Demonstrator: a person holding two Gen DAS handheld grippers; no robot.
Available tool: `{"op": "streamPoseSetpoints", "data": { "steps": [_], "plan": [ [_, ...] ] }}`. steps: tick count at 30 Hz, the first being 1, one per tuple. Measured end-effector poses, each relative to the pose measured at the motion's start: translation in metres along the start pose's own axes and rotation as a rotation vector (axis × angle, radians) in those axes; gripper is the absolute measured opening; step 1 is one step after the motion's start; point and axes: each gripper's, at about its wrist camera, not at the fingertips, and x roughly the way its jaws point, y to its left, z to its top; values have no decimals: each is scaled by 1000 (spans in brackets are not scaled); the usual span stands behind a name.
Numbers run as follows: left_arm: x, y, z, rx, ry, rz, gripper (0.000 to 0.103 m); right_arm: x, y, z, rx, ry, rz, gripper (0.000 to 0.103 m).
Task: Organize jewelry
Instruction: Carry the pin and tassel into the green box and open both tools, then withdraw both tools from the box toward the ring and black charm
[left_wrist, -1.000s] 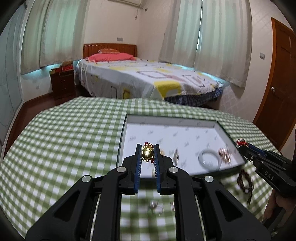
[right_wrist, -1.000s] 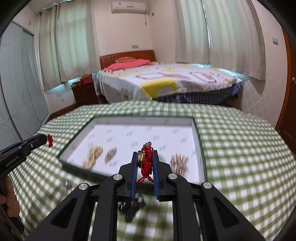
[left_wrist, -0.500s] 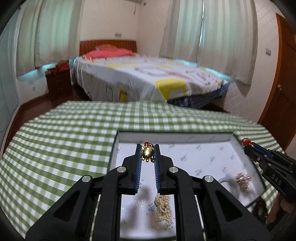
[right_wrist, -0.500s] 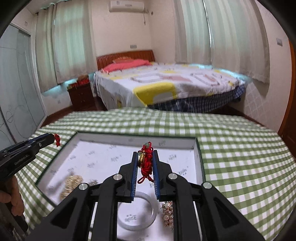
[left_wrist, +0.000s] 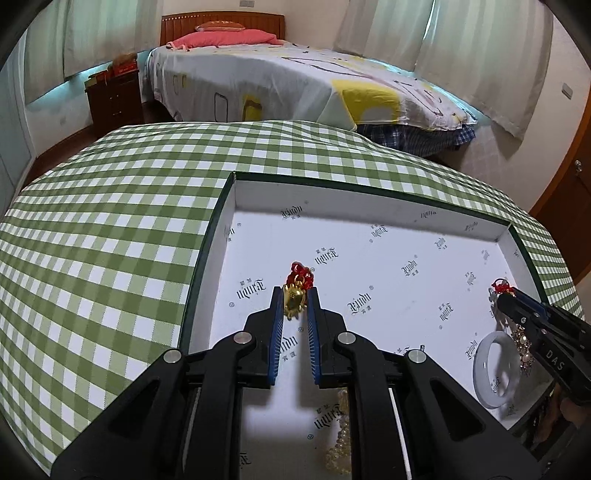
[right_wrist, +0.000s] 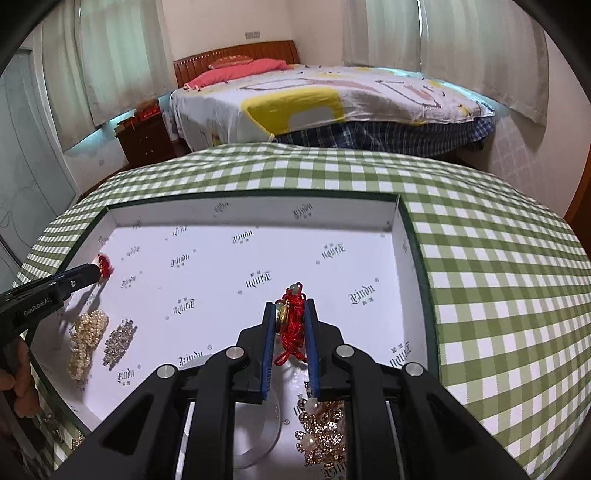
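Left wrist view: the left gripper (left_wrist: 294, 295) is clamped tight on a gold charm (left_wrist: 293, 302) with a red knot, held over the white box (left_wrist: 369, 192), toward its left wall. Near the box's right wall, the right gripper (left_wrist: 504, 291) pokes in above a pale bangle (left_wrist: 493, 369). A pearl strand (left_wrist: 341, 435) lies in the box's near part, under the left gripper.

Right wrist view: the right gripper (right_wrist: 290, 310) is pinched shut on a red cord charm (right_wrist: 291, 325), over the box (right_wrist: 258, 197) toward its right side. A gold beaded piece (right_wrist: 325, 435) lies just below it. By the box's left wall sit pearls (right_wrist: 86, 341) and a sparkly piece (right_wrist: 120, 341), below the left gripper (right_wrist: 98, 271).
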Motion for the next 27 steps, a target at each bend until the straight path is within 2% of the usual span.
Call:
{"op": "streamPoseSetpoints", "data": {
  "steps": [3,5,9,10,11,13,18,27],
  "plan": [
    [2,-1,0,5,10,6,14,2,-1,-1,2,12,-1,17],
    [1,-1,0,7,12,3,18,2,-1,0,4,11,0,21],
    [2,-7,2,22,5,3,23,-1,-1,1,8,-4,-2,38],
    [1,-8,1,28,0,5,30,-2,-1,2,7,-8,2,40],
    [-1,-9,0,30,-4,9,40,-2,-1,2,3,-9,-1,40],
    [-4,-9,-1,25,-17,2,45,-6,0,2,2,-19,-2,40],
    [-25,-5,-5,4,-68,-12,47,-25,4,3,0,-71,-7,40],
    [-94,3,-23,2,-243,12,54,-75,18,-4,7,-190,0,43]
  ]
}}
